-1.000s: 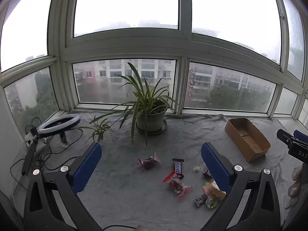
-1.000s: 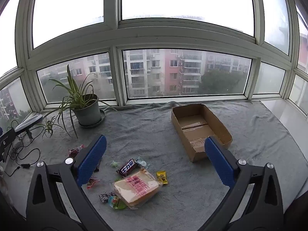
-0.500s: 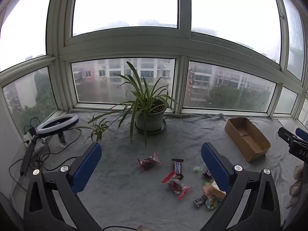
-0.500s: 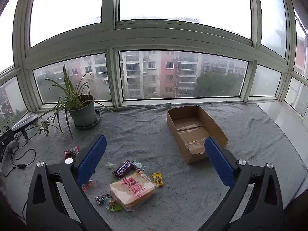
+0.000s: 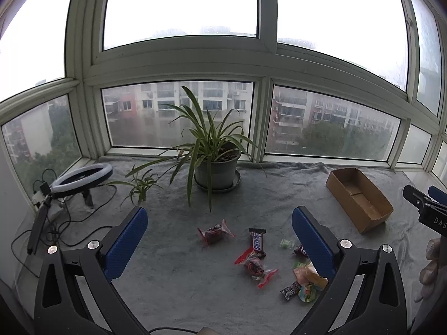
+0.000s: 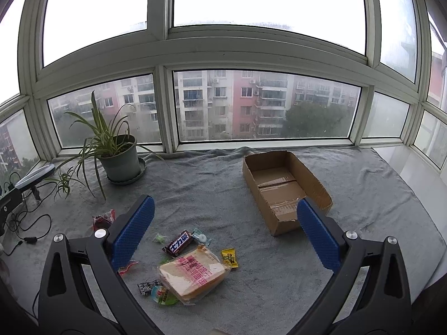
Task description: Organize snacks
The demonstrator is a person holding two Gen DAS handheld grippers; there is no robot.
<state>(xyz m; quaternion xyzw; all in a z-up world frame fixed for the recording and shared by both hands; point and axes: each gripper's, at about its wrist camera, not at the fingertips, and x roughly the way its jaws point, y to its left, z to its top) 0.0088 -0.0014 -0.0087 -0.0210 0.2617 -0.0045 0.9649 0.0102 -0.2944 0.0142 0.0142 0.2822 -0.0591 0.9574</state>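
Both tools raised above the grey cloth (image 6: 209, 189) on the window ledge, task at its opening stage. Over the last second I have drawn the right tool (image 6: 223, 229) slightly back: the cardboard box (image 6: 285, 187) has slid from 2 o'clock toward 1 o'clock and the bread pack (image 6: 192, 273) now lies a little lower, so the whole field is in reach of a first pick. The left tool (image 5: 220, 240) has barely shifted. Both tools are released, jaws wide, nothing between the pads.

The snacks are loose on the cloth, none yet in the box, which looks empty. From the right tool, the bread pack sits near at 7 o'clock, the chocolate bar (image 6: 178, 244) just beyond it, a yellow sachet (image 6: 229, 257) beside it. From the left tool, the Snickers bar (image 5: 257, 239) lies just right of centre, a red-wrapped sweet (image 5: 214, 233) at 11 o'clock, the box well apart at 2 o'clock.
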